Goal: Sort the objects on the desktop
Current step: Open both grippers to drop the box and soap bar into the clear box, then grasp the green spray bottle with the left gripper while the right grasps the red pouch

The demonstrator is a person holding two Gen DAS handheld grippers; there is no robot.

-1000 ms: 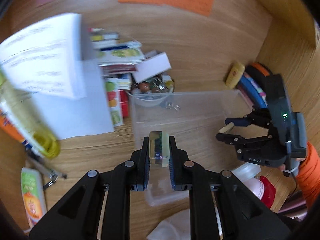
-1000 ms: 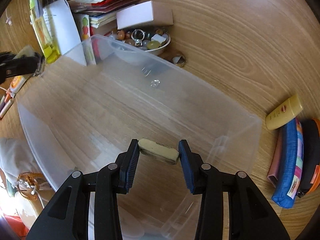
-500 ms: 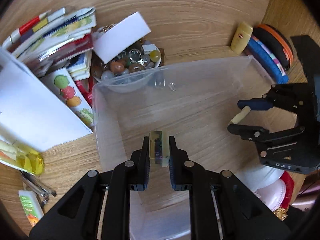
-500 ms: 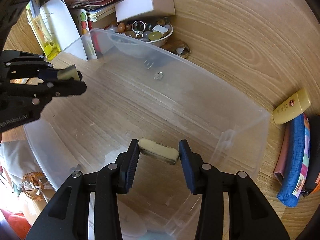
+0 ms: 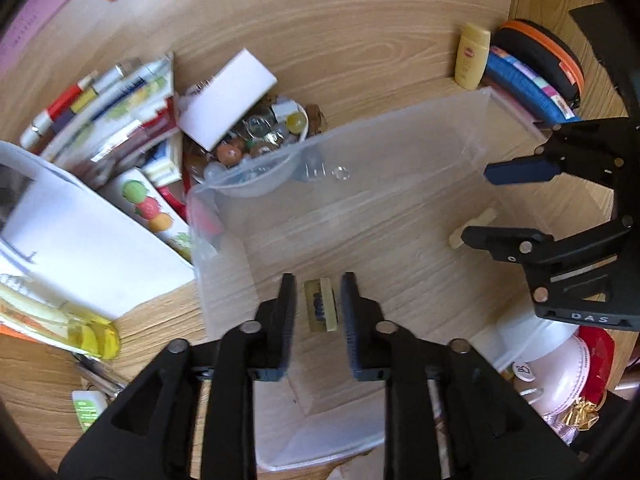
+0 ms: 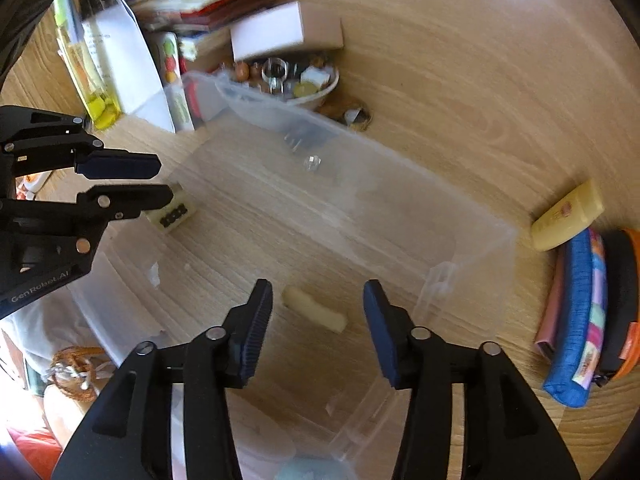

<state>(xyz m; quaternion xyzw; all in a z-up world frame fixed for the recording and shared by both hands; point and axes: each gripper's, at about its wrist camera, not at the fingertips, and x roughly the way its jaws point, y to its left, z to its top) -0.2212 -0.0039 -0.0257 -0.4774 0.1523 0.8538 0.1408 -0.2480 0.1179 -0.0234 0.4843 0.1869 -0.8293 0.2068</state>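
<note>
A clear plastic bin (image 5: 400, 128) (image 6: 472, 220) stands on the wooden desk. My left gripper (image 5: 318, 308) (image 6: 156, 184) is open over it; a small yellowish block with dark print (image 5: 320, 310) (image 6: 170, 212) sits loose between its fingers, inside the bin. My right gripper (image 6: 318, 312) (image 5: 476, 204) is open over the bin's other end; a cream eraser-like bar (image 6: 314, 314) (image 5: 472, 226) lies free below it inside the bin.
A bowl of beads and trinkets (image 5: 260, 136) (image 6: 292, 80), a white box (image 5: 226, 94), books and papers (image 5: 100, 100) stand behind the bin. A yellow tube (image 5: 472, 56) (image 6: 566, 216) and pencil cases (image 5: 532, 72) (image 6: 588, 312) lie beside it.
Both grippers have opened and let go: the printed block and the cream bar have dropped from the fingers into the bin. Both grippers moved further over the bin.
</note>
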